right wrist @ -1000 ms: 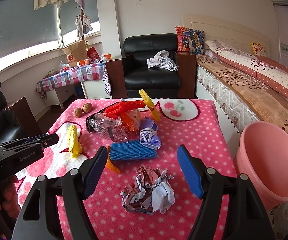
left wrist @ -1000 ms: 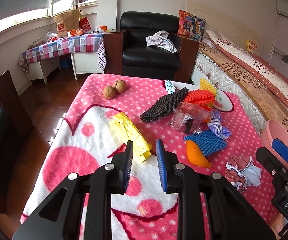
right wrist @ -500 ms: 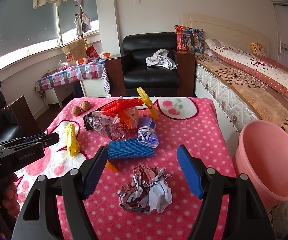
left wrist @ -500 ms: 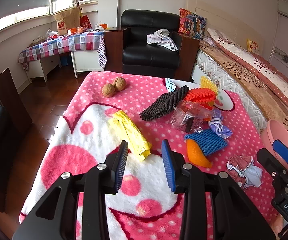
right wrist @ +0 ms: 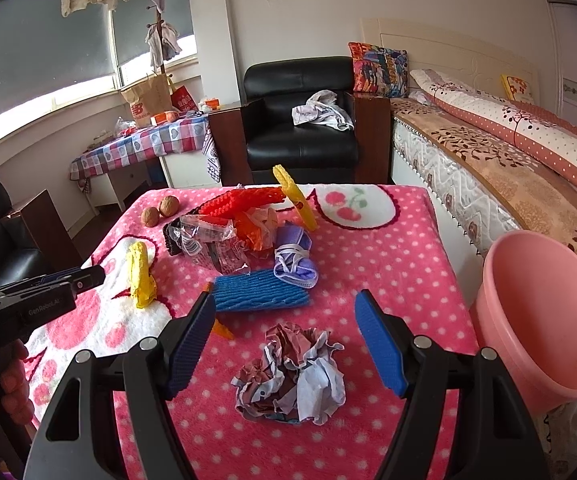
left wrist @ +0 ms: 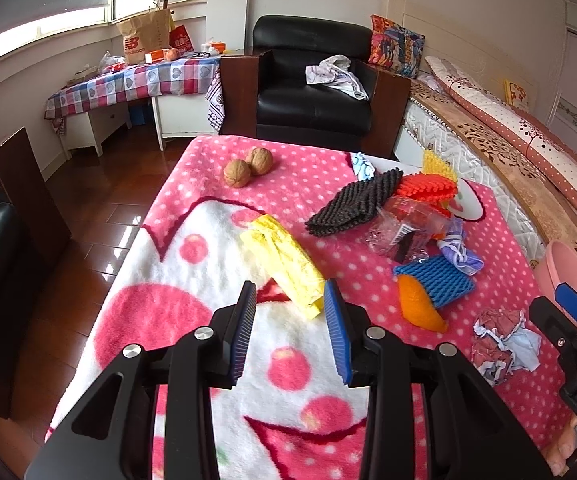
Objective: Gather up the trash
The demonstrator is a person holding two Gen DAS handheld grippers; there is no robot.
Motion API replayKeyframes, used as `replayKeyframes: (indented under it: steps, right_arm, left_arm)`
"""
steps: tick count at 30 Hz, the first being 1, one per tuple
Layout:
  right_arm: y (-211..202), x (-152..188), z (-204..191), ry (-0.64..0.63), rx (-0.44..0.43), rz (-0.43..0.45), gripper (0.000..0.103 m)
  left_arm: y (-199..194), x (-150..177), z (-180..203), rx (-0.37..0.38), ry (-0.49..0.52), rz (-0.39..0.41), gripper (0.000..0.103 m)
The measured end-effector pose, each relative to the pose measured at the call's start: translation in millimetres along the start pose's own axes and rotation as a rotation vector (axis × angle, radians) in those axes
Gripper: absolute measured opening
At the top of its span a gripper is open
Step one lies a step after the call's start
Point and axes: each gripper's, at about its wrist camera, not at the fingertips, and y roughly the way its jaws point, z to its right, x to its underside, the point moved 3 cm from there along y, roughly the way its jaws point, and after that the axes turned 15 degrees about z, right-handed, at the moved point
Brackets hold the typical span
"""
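Trash lies on a table under a pink polka-dot blanket (left wrist: 192,312). A crumpled yellow wrapper (left wrist: 284,264) lies just ahead of my open, empty left gripper (left wrist: 288,300); it also shows in the right wrist view (right wrist: 140,276). A crumpled paper ball (right wrist: 292,372) lies between and just below the pads of my wide-open, empty right gripper (right wrist: 284,316); it also shows in the left wrist view (left wrist: 500,340). A pink bin (right wrist: 544,316) stands at the table's right side.
Mid-table lie a blue foam net (right wrist: 260,296), an orange piece (left wrist: 420,308), a purple mask (right wrist: 294,264), clear plastic (right wrist: 208,240), black (left wrist: 356,204), red (right wrist: 244,200) and yellow (right wrist: 294,200) foam nets, and two walnuts (left wrist: 248,166). An armchair (left wrist: 312,88) stands beyond, a bed (right wrist: 508,168) to the right.
My left gripper has opened wider and moved forward toward the yellow wrapper. My right gripper has moved slightly closer over the paper ball, still wide open.
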Motion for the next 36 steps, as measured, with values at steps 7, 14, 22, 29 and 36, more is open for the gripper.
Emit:
replayKeyframes:
  steps: [7, 14, 22, 29, 36]
  right_arm:
    - [4, 6, 7, 0.023, 0.006, -0.018, 0.071]
    - [10, 12, 6, 0.028, -0.022, -0.037, 0.071]
    - [15, 14, 5, 0.013, -0.033, -0.04, 0.071]
    - [18, 21, 19, 0.039, -0.015, -0.077, 0.071]
    - [20, 34, 31, 0.063, -0.008, -0.152, 0.071]
  left_arm:
    - [4, 8, -15, -0.002, -0.016, -0.025, 0.035]
    - [12, 8, -21, 0.045, -0.113, -0.074, 0.035]
    - [42, 2, 2, 0.037, -0.131, -0.13, 0.035]
    - [66, 11, 10, -0.029, -0.088, -0.178, 0.035]
    - [68, 21, -1, -0.029, -0.084, -0.181, 0.014]
